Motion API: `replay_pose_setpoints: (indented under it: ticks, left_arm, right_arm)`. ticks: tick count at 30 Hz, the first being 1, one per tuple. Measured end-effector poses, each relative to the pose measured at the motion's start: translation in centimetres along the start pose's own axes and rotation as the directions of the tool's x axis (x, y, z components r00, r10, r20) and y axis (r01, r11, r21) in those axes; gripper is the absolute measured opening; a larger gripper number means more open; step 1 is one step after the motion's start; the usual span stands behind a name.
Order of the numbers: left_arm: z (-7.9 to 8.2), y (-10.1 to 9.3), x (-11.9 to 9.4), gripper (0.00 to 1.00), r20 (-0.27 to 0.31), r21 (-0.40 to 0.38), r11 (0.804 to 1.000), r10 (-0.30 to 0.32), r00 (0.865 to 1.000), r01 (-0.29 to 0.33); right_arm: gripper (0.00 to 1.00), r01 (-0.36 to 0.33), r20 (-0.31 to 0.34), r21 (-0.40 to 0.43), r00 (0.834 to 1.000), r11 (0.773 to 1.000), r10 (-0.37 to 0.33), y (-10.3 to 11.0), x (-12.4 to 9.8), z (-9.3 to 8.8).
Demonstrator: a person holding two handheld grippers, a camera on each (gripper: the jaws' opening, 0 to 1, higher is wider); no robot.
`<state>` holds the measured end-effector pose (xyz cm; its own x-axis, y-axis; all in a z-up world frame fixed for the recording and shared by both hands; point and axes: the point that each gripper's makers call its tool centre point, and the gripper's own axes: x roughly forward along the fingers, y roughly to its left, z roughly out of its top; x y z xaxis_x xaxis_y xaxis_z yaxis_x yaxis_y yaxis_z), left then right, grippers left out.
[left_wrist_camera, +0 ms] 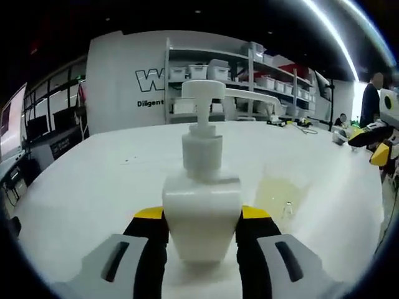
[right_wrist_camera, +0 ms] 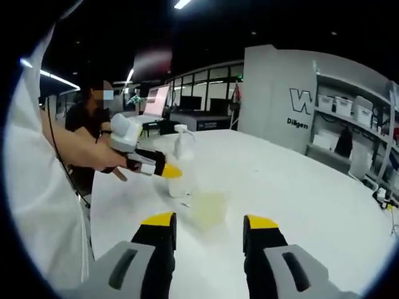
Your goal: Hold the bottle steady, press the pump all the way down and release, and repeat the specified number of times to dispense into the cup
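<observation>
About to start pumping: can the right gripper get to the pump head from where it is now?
Probably yes. The right gripper hangs open above the white table, with open space between it and the pump bottle. The left gripper clamps only the bottle's body, leaving the pump head uncovered.

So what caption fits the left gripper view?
Left gripper clamps the white pump bottle on the white table.

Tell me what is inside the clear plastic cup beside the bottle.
The clear plastic cup beside the white plastic pump bottle shows a pale yellowish tint, likely dispensed liquid. Its level cannot be judged; the cup is blurred and nearly transparent against the white table.
</observation>
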<state>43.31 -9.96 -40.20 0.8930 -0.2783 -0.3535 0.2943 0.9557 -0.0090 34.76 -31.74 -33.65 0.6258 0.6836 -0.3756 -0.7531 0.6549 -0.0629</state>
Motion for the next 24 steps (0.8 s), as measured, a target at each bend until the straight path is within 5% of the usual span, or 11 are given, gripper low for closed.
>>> replay_pose_setpoints:
  ticks: [24]
  left_arm:
    - [0.0,-2.5,0.9,0.4,-0.01,0.02,0.999,-0.05,0.999,0.051]
  right_arm:
    - [0.31,-0.009,-0.026,-0.001,1.0,1.0,0.009,0.0,-0.6,-0.8]
